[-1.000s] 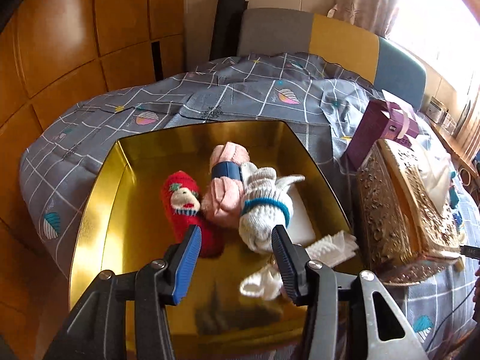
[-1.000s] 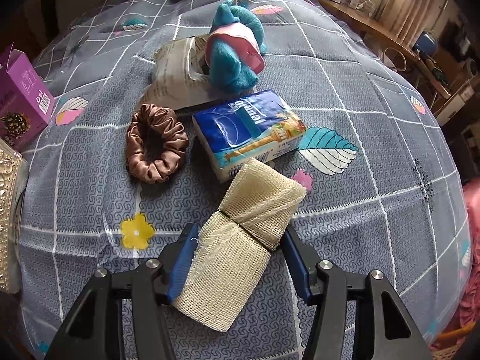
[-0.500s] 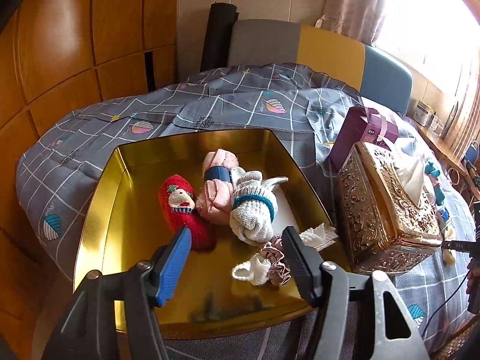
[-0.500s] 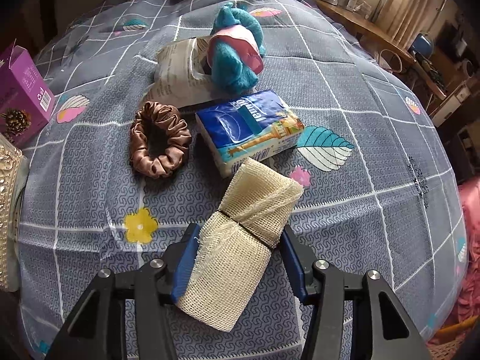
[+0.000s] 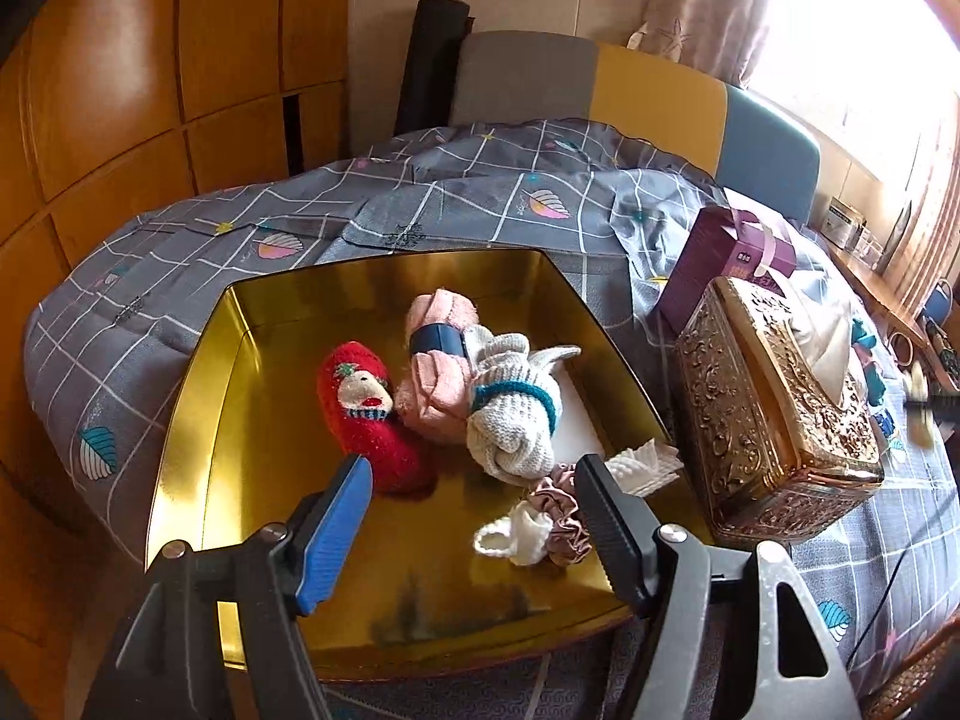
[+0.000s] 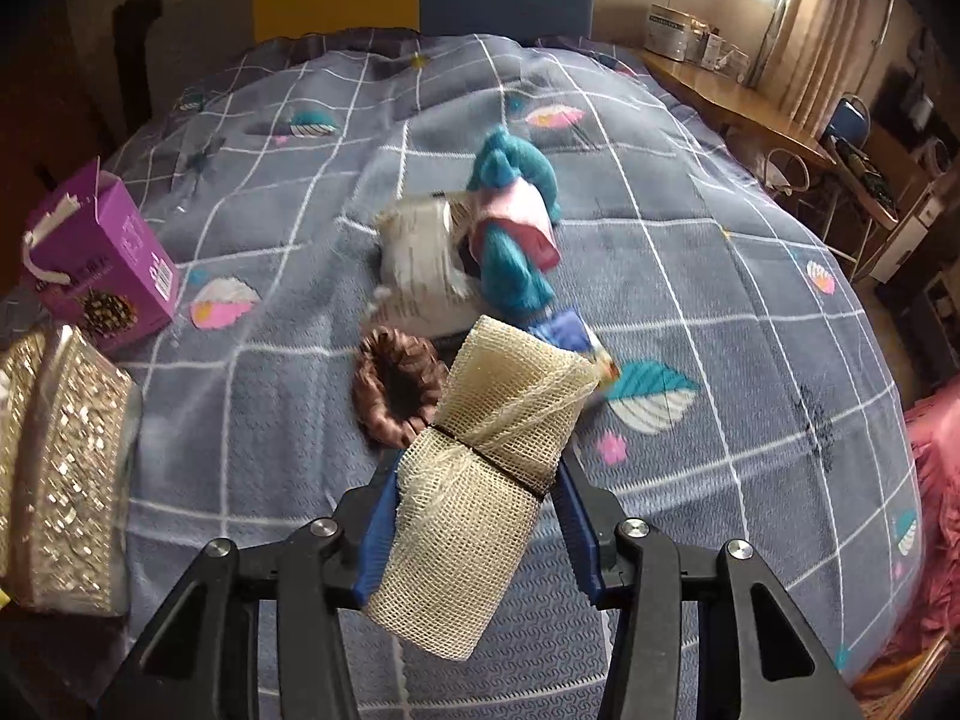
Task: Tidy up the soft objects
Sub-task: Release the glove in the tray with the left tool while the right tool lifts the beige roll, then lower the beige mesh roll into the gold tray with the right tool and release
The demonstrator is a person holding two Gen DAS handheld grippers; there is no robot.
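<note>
Above the bed [image 6: 720,312] we grip a beige mesh cloth roll [image 6: 480,462] with our right gripper [image 6: 480,516], whose jaws have just been closing and now clench it. Coarse and net-like, it is cinched by a dark band and lifted clear of the brown scrunchie [image 6: 396,387]. Our left gripper [image 5: 474,492], jaws just spread wide and empty, hovers over the gold tray [image 5: 198,420] of rolled socks [image 5: 510,414].

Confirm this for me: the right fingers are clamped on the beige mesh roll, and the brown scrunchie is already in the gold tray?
Not quite. The right gripper does clamp the beige mesh roll, but the brown scrunchie lies on the bedspread, as the right wrist view shows. The gold tray in the left wrist view holds a pink one.
</note>
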